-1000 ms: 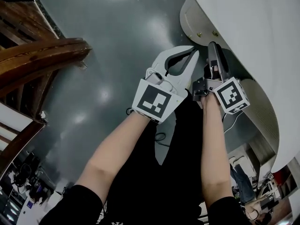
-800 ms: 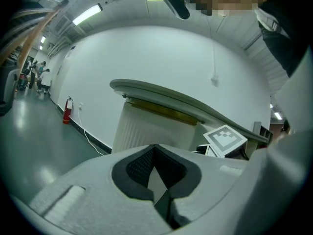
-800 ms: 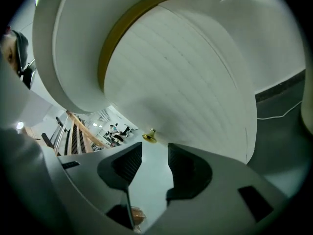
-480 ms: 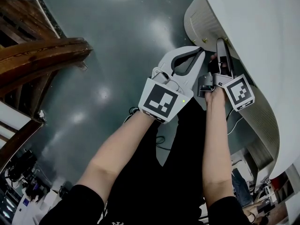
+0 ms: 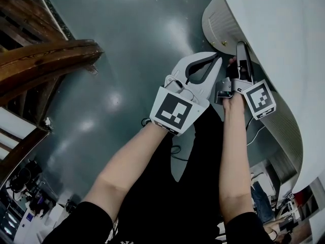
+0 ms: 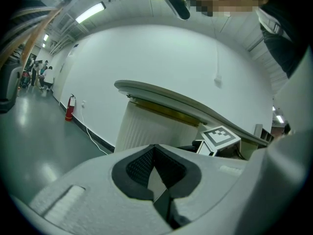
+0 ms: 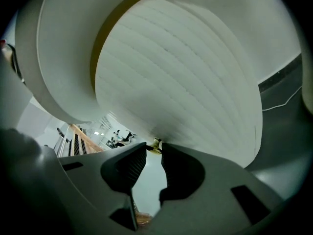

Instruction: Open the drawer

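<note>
The drawer front (image 5: 223, 22) is a white, ribbed, curved panel under a white tabletop (image 5: 284, 34). It carries a small brass knob (image 5: 224, 43). My right gripper (image 5: 240, 47) points at that knob. In the right gripper view the drawer front (image 7: 186, 72) fills the picture and the knob (image 7: 156, 144) sits at the narrow gap between the tips of my right gripper (image 7: 153, 151). Its jaws are closing, with daylight still showing between the pads. My left gripper (image 5: 217, 59) hangs just left of it, shut and empty; the left gripper (image 6: 154, 151) faces the drawer front (image 6: 146, 129).
A dark wooden railing (image 5: 45, 60) stands at the left over a glossy grey floor (image 5: 132, 34). A cable (image 5: 175, 149) lies on the floor by the person's legs. A red fire extinguisher (image 6: 69, 109) stands by the far wall.
Both grippers have moved up the picture toward the drawer front. The right gripper's tips have come up to the brass knob. Little differs over the last half second.
</note>
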`<state>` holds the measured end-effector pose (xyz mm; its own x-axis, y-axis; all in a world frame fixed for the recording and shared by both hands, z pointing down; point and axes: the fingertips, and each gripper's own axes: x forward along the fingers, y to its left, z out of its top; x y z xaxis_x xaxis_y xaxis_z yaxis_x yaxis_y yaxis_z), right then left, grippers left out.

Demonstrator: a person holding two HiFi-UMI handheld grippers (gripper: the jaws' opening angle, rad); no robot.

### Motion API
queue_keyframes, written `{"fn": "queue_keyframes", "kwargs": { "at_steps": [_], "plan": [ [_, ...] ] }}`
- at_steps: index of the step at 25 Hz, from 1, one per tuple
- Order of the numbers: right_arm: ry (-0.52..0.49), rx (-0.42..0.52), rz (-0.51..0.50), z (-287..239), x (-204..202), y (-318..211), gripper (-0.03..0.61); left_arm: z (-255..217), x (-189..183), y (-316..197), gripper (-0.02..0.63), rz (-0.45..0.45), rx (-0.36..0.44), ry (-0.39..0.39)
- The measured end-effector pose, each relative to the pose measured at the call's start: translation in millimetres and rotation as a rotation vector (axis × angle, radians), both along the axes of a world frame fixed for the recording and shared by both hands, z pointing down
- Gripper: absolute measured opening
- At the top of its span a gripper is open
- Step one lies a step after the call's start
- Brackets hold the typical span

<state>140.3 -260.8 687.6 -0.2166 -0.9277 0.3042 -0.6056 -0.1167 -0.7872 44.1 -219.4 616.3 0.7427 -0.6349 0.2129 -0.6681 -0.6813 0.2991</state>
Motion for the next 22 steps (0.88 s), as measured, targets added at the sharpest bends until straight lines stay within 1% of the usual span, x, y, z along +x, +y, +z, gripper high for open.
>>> {"fn": "queue_keyframes", "kwargs": {
  "at_steps": [2, 6, 11, 22],
  "plan": [
    [-0.015, -0.016, 0.002, 3.2, -8.5, 8.1, 0.106, 0.3, -5.0, 3.8, 0.009, 0.002, -0.012, -0.011],
    [-0.008, -0.034, -0.03, 4.8, -23.2, 23.4, 0.106, -0.9, -10.8, 10.6, 0.009, -0.002, -0.025, -0.022],
    [-0.004, -0.074, -0.071, 6.8, -48.0, 48.6, 0.106, -8.5, -27.6, 25.3, 0.009, -0.013, -0.039, -0.038],
    [0.024, -0.161, -0.126, 11.1, -98.2, 107.0, 0.107, -24.4, -67.5, 72.3, 0.009, -0.041, -0.063, -0.079]
  ]
}}
